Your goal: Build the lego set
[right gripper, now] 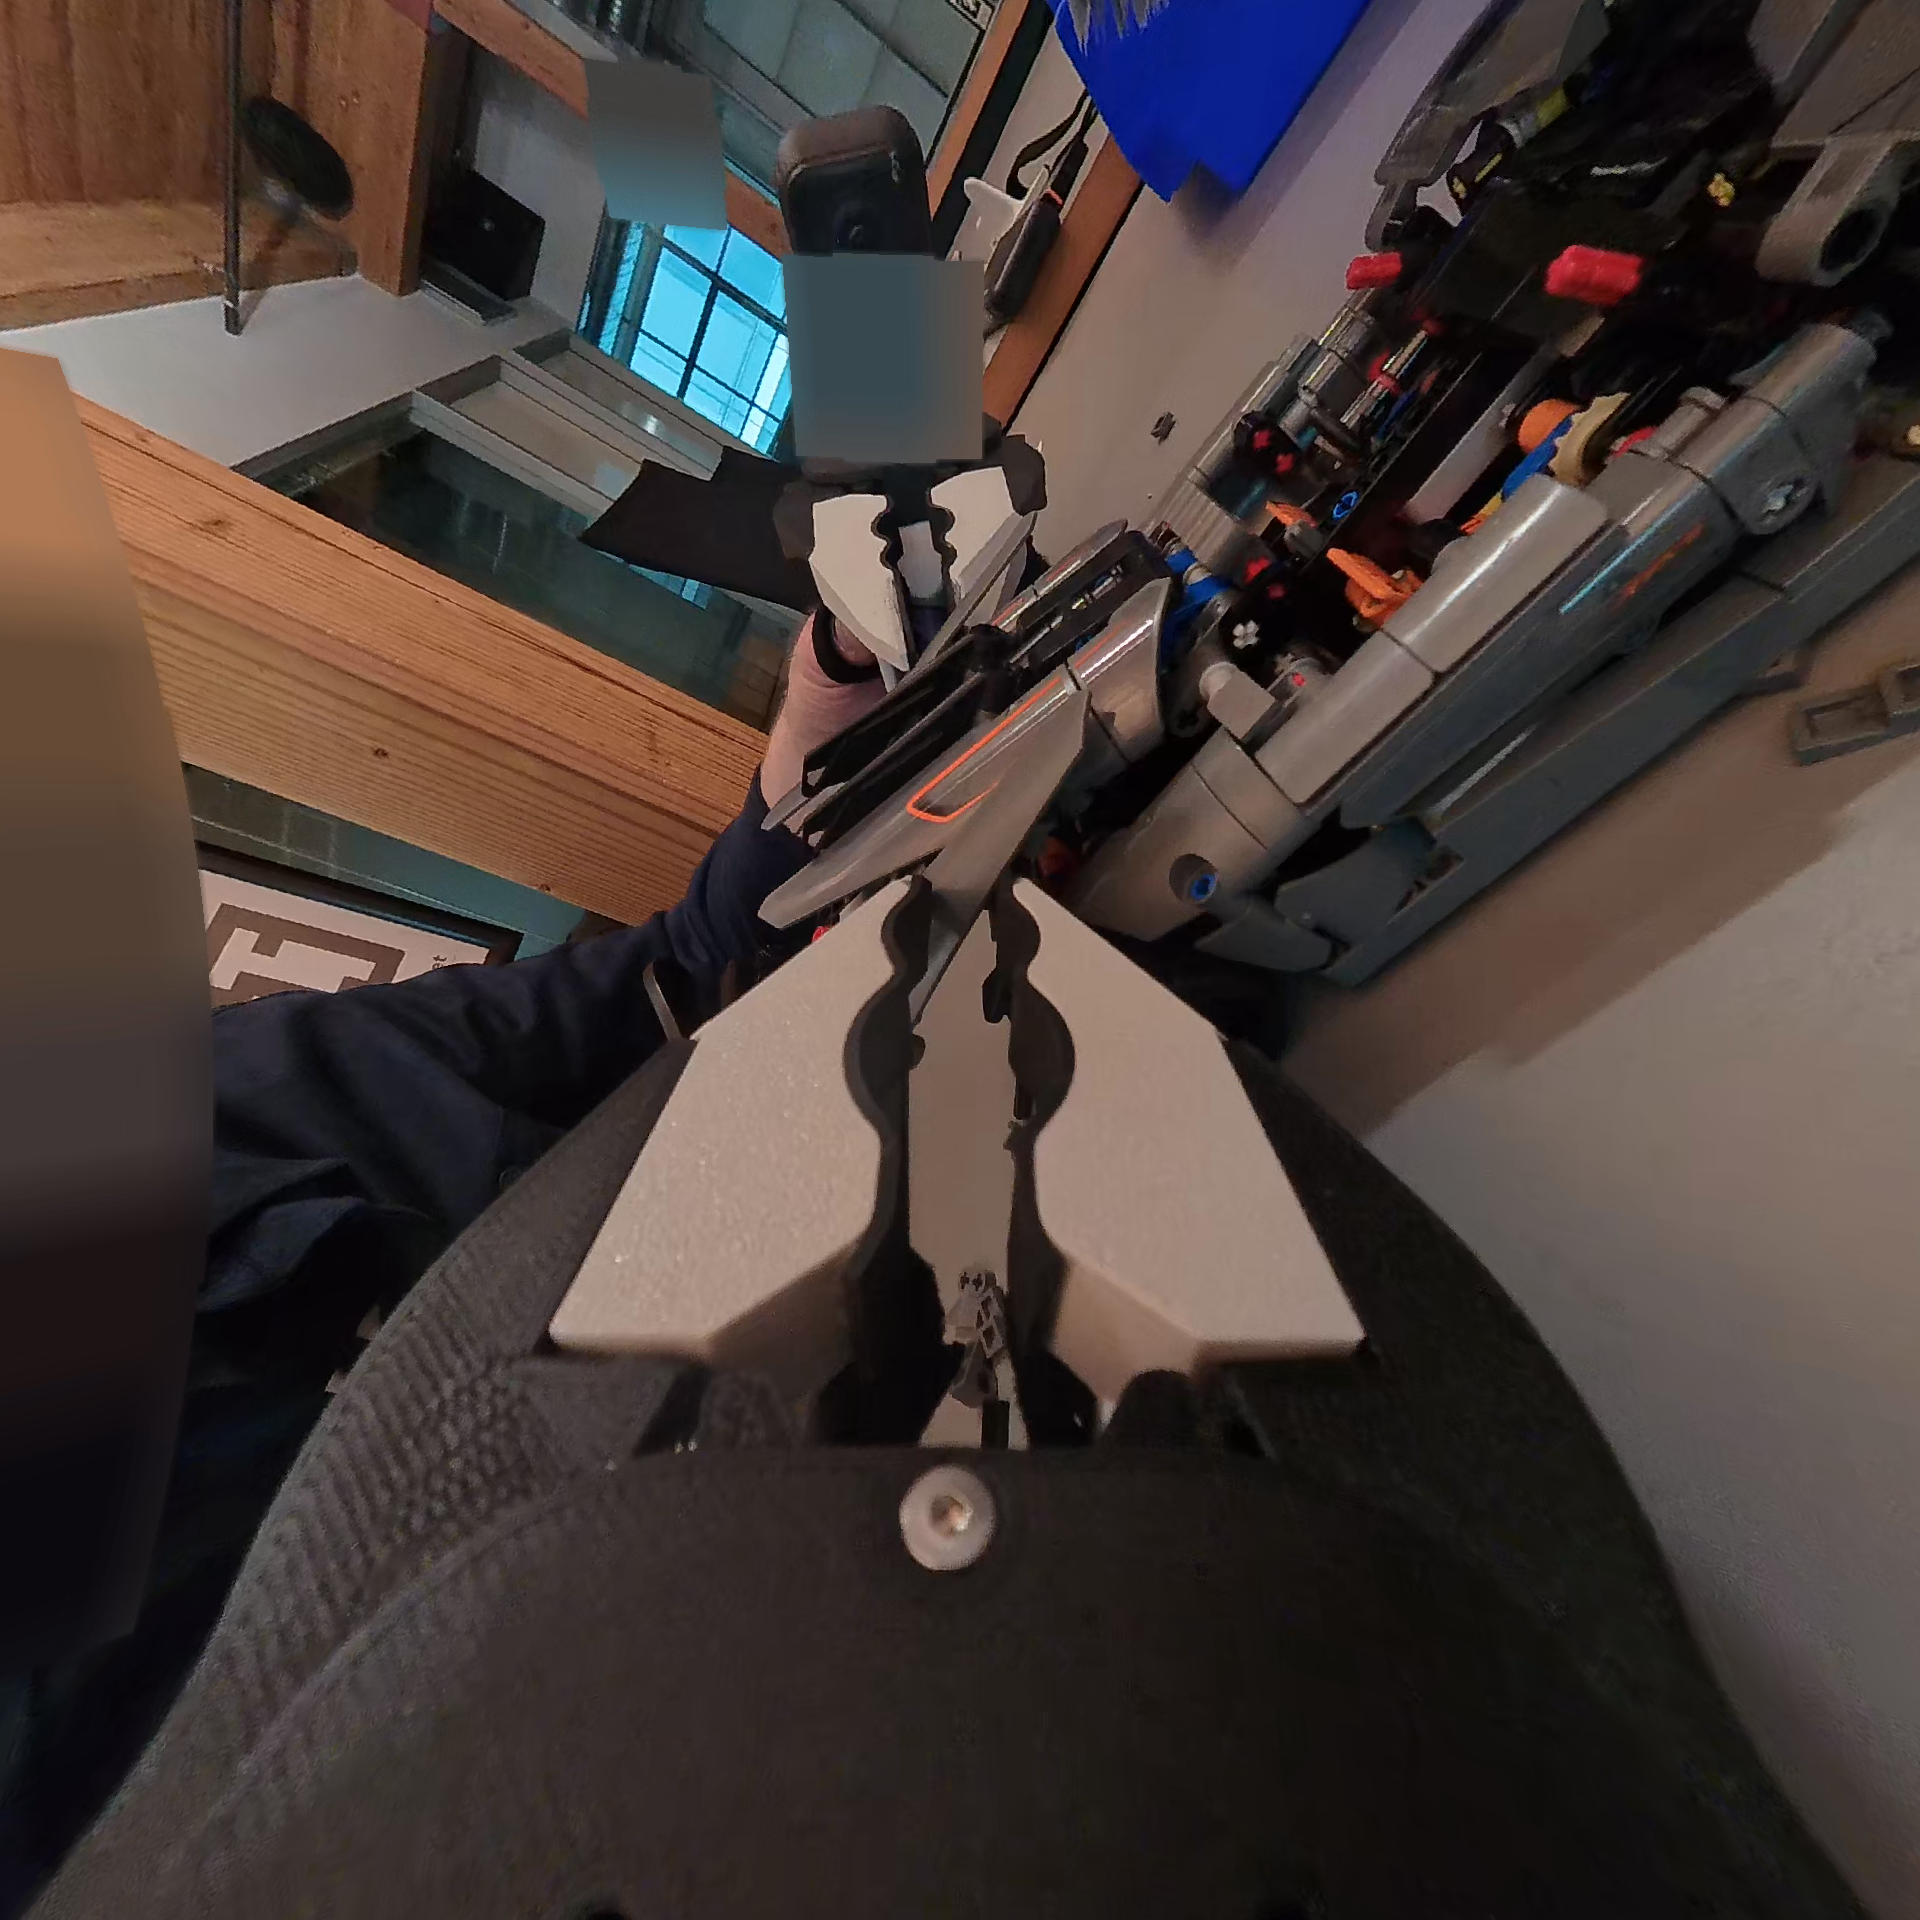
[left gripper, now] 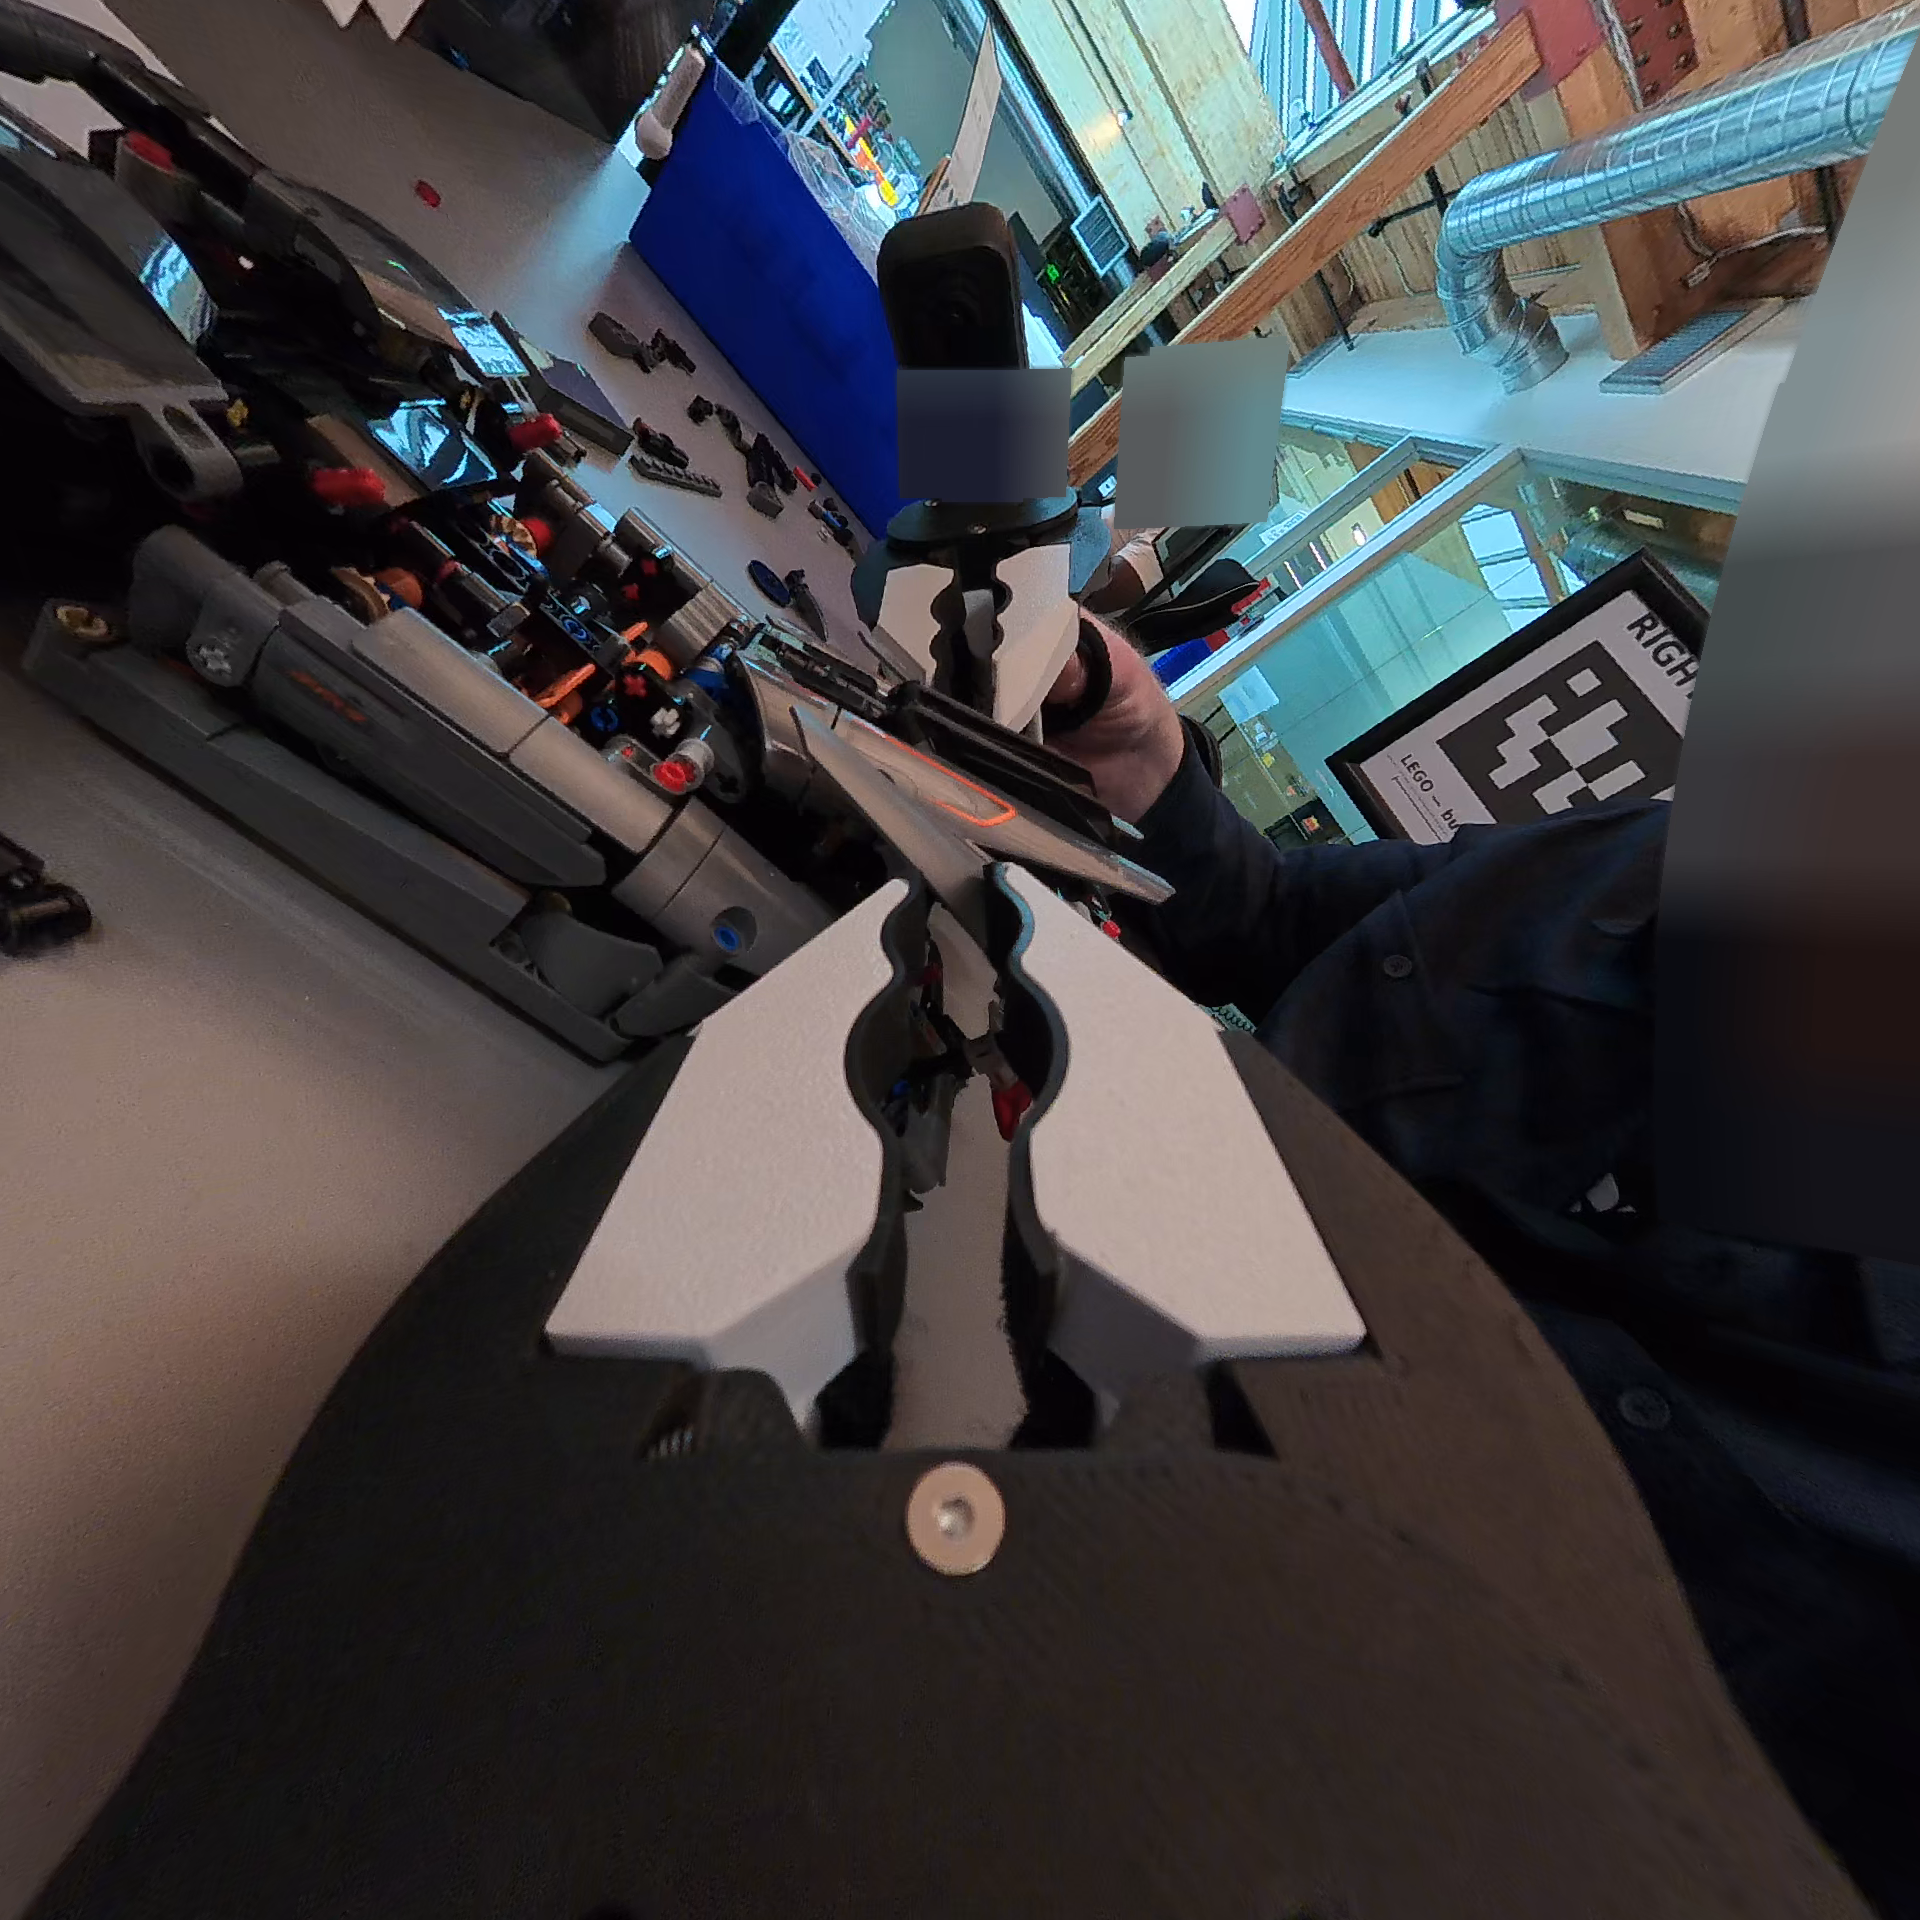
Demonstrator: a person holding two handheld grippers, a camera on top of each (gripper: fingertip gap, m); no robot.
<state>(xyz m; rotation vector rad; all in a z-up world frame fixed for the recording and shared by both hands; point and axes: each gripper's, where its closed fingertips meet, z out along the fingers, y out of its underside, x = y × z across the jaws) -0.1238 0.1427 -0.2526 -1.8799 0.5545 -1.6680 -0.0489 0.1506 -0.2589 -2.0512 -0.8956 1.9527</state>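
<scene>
Holding one grey wing-shaped panel assembly [left gripper: 935, 810] between them, both claws grip from opposite sides: the left claw [left gripper: 956, 914] is narrowed onto its near pointed edge, and the right claw [right gripper: 951, 914] is narrowed onto the facing edge. Each shows in the other's view, closed on the far black slatted part, with a hand [left gripper: 1117, 727] behind it.

The panel sits lifted, just off the near end of the large grey Lego vehicle model [left gripper: 416, 727], which lies on the pale tabletop [left gripper: 208, 1143]. The panel's long axis runs across the line joining the two claws, sloping towards the model's open end. Neither claw looks clearly nearer the model; the joining move probably needs both to carry the piece sideways into it.

The panel is smooth, glossy plastic, flat and tapering, with a thin orange outline [right gripper: 961, 790] and black ribbed bars [right gripper: 904, 707] stacked behind. The model is blocky, matt grey, studded with red [left gripper: 348, 483], blue and orange pins. Small dark loose parts [left gripper: 675, 457] lie scattered towards the far tabletop edge by a blue bin [left gripper: 758, 281].
</scene>
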